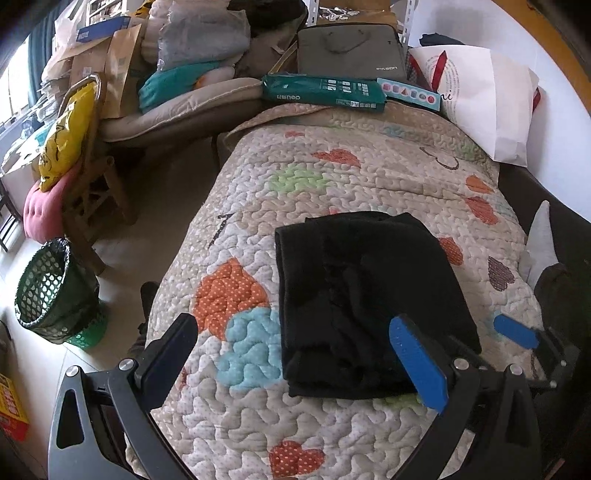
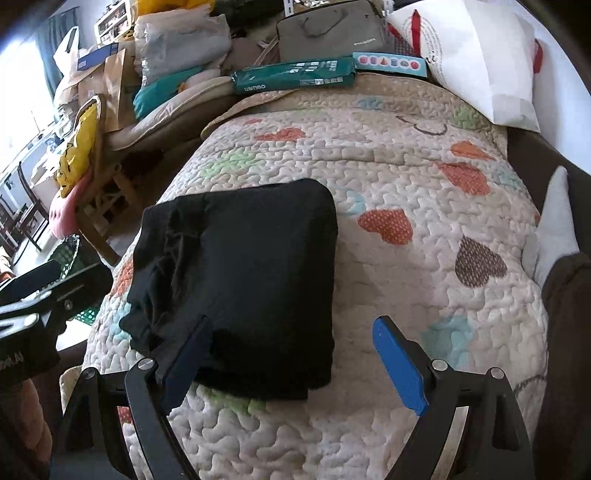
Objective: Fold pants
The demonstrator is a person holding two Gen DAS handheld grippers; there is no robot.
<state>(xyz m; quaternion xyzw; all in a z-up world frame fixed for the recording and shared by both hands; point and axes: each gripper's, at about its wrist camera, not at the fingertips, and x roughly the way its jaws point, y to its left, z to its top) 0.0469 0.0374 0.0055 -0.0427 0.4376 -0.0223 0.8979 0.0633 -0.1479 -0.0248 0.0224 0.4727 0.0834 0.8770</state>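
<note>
Left hand-held gripper [image 1: 299, 354] and right hand-held gripper [image 2: 291, 360] spread wide, empty, folded black pants [image 2: 240, 288] on quilt [image 2: 424, 177]

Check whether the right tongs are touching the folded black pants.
Cannot tell. In the right wrist view, the open right tongs overlap the pants near edge, hiding any contact or gap.

This is a lived-in room of a home — a bedroom or spare room used for storage. A bed under a beige quilted bedspread patterned with coloured hearts [image 1: 332, 177] fills the middle. At the far end of the bed lie a green paper-ream package [image 1: 323, 92], a grey laptop bag [image 1: 349, 50] and a white paper shopping bag with red handles [image 1: 487, 107]. Left of the bed stands a wooden chair [image 1: 96, 199] carrying a yellow cushion [image 1: 66, 136] and a pink round cushion [image 1: 40, 214] — behind it, piled brown paper bags [image 1: 122, 70] and bundled bedding [image 1: 203, 33]. On the floor left of the bed sits a green mesh wastebasket with a dark liner [image 1: 51, 288].
</note>
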